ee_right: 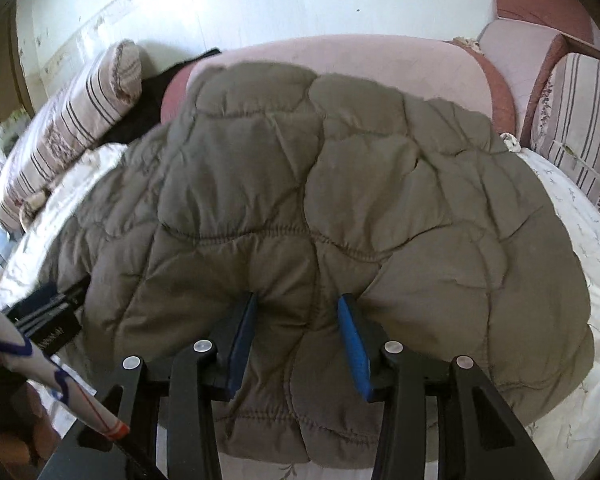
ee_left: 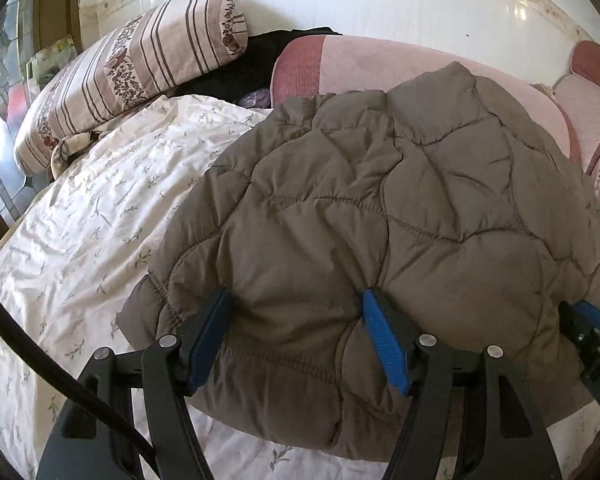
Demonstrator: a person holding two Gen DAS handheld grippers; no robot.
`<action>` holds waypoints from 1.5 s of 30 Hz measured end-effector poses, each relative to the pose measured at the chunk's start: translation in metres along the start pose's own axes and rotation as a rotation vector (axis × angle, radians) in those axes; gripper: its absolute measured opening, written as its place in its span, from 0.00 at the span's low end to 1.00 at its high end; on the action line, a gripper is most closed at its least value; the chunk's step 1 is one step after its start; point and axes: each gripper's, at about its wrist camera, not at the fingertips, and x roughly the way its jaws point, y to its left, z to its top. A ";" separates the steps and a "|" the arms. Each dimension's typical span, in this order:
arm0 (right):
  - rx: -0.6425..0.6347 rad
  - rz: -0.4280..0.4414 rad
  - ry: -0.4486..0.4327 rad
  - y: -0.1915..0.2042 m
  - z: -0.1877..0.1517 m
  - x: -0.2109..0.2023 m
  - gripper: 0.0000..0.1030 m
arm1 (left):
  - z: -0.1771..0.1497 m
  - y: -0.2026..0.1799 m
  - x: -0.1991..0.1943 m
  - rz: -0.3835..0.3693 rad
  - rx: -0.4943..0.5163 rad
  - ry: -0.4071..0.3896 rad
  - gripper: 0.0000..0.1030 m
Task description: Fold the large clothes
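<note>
A brown quilted jacket (ee_left: 380, 200) lies spread over the bed, its near hem bunched toward me. My left gripper (ee_left: 295, 300) has its blue pads (ee_left: 212, 336) pressed into a thick fold of that hem, with padding bulging between them. In the right wrist view the jacket (ee_right: 300, 160) fills the middle. There my right gripper (ee_right: 296, 304) pinches a narrower fold of the same hem. Both grippers sit side by side on the near edge. The right gripper (ee_left: 592, 328) shows at the left view's right edge, and the left gripper (ee_right: 48, 312) at the other view's left edge.
A white floral sheet (ee_left: 80, 240) covers the bed. A striped pillow (ee_left: 132, 68) and a black garment (ee_left: 236, 68) lie at the far left. A pink cushion (ee_left: 380, 60) runs behind the jacket, with a striped armchair (ee_right: 572, 128) at right. A white patterned sleeve (ee_right: 32, 368) sits low left.
</note>
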 end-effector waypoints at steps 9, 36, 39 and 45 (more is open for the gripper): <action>-0.012 0.000 0.013 -0.002 -0.001 0.008 0.45 | 0.000 0.001 0.004 0.000 0.006 -0.002 0.66; 0.452 -0.036 0.020 -0.152 0.006 -0.038 0.33 | 0.012 0.016 -0.009 -0.031 -0.060 -0.021 0.67; 0.473 -0.071 -0.007 -0.165 0.002 -0.056 0.33 | 0.016 0.031 -0.017 0.004 -0.108 -0.050 0.66; 0.527 -0.033 0.112 -0.188 -0.015 -0.034 0.31 | 0.012 0.039 0.016 0.035 -0.058 0.076 0.69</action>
